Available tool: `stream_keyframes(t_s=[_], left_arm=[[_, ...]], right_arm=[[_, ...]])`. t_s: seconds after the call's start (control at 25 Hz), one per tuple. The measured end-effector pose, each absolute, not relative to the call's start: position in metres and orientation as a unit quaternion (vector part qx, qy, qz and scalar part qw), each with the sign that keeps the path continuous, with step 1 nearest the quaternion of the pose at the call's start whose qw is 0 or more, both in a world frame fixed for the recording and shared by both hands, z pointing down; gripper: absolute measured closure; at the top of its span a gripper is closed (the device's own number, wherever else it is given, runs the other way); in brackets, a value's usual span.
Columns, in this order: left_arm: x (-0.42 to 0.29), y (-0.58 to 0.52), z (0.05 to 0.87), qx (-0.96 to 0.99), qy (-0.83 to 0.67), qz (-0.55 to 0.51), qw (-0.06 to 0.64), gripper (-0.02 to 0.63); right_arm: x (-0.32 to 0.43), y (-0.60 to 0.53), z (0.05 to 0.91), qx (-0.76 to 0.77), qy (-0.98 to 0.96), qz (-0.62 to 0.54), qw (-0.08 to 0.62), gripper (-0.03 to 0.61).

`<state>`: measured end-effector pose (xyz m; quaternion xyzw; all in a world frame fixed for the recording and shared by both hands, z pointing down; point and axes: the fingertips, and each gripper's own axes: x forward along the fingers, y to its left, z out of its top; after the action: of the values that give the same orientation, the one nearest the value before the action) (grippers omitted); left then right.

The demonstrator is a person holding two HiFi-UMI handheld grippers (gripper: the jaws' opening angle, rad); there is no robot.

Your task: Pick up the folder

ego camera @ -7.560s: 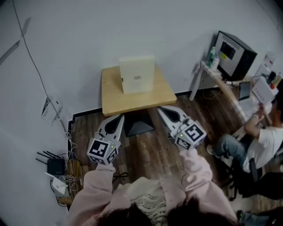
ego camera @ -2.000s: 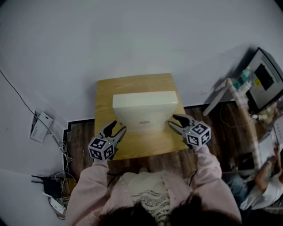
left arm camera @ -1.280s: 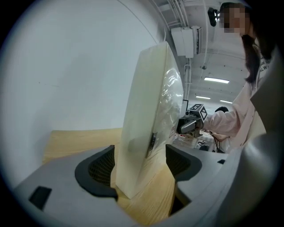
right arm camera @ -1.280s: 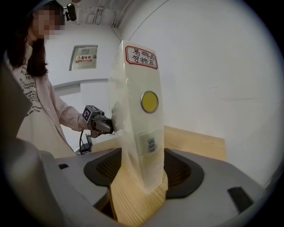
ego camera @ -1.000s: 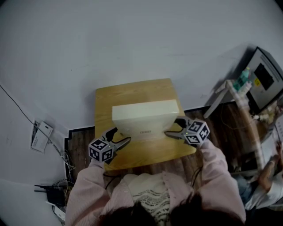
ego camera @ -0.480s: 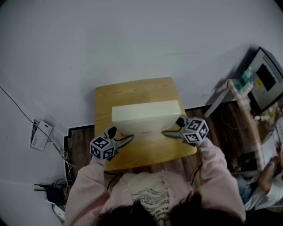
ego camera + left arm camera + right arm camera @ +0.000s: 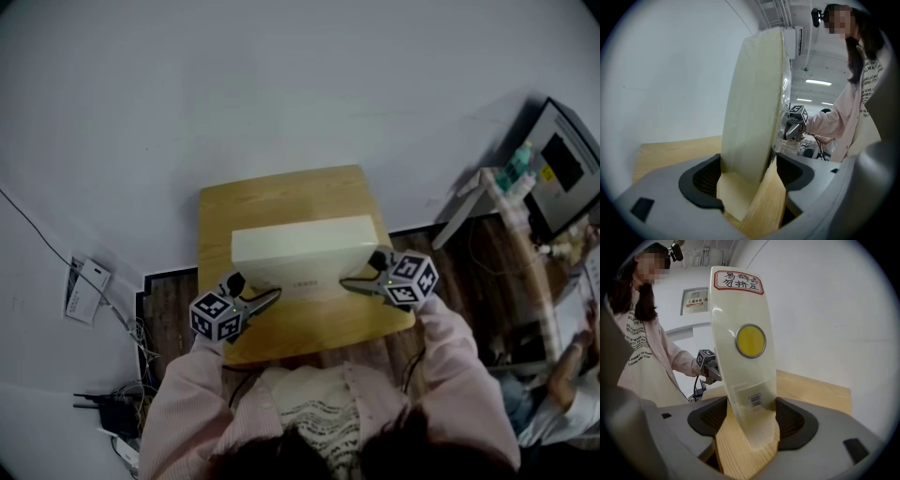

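Now: folder (image 7: 305, 253), cream, is standing upright on the wooden table (image 7: 281, 192). Right gripper (image 7: 360, 268) is straddling the folder's right end; its jaws have just been closing and are pressing on both faces. Left gripper (image 7: 255, 286), in from beside the left end two seconds ago, is clamping likewise. Folder is not yet lifted; the grasp seems ready for raising.

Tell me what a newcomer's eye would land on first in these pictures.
A cream folder stands upright on the small wooden table by the white wall. The left gripper clamps its left end. The fingers of the right gripper have just been closing on its right end, where a round yellow sticker faces that camera.
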<state>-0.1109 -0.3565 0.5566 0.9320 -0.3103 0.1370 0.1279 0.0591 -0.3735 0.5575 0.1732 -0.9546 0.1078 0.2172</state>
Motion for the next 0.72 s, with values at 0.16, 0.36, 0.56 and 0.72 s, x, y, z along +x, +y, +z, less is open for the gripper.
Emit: stream_keyframes(t_s=[0.16, 0.36, 0.56, 0.72], left_arm=[[-0.1112, -0.3567, 0.5564, 0.931, -0.312, 0.140, 0.130, 0.227], [-0.1111, -0.3552, 0.5568, 0.928, -0.315, 0.145, 0.134, 0.229], [-0.1106, -0.3543, 0.5554, 0.926, -0.318, 0.148, 0.139, 0.229], [-0.1091, -0.3495, 0.5511, 0.925, -0.323, 0.144, 0.142, 0.229]], right_arm=[[0.0590, -0.3747, 0.5570, 0.173, -0.955, 0.108, 0.216, 0.264], [0.0592, -0.3741, 0.5573, 0.171, -0.954, 0.105, 0.223, 0.265], [0.0600, -0.3743, 0.5573, 0.175, -0.953, 0.112, 0.221, 0.265], [0.0609, -0.3701, 0.5521, 0.177, -0.953, 0.117, 0.215, 0.265]])
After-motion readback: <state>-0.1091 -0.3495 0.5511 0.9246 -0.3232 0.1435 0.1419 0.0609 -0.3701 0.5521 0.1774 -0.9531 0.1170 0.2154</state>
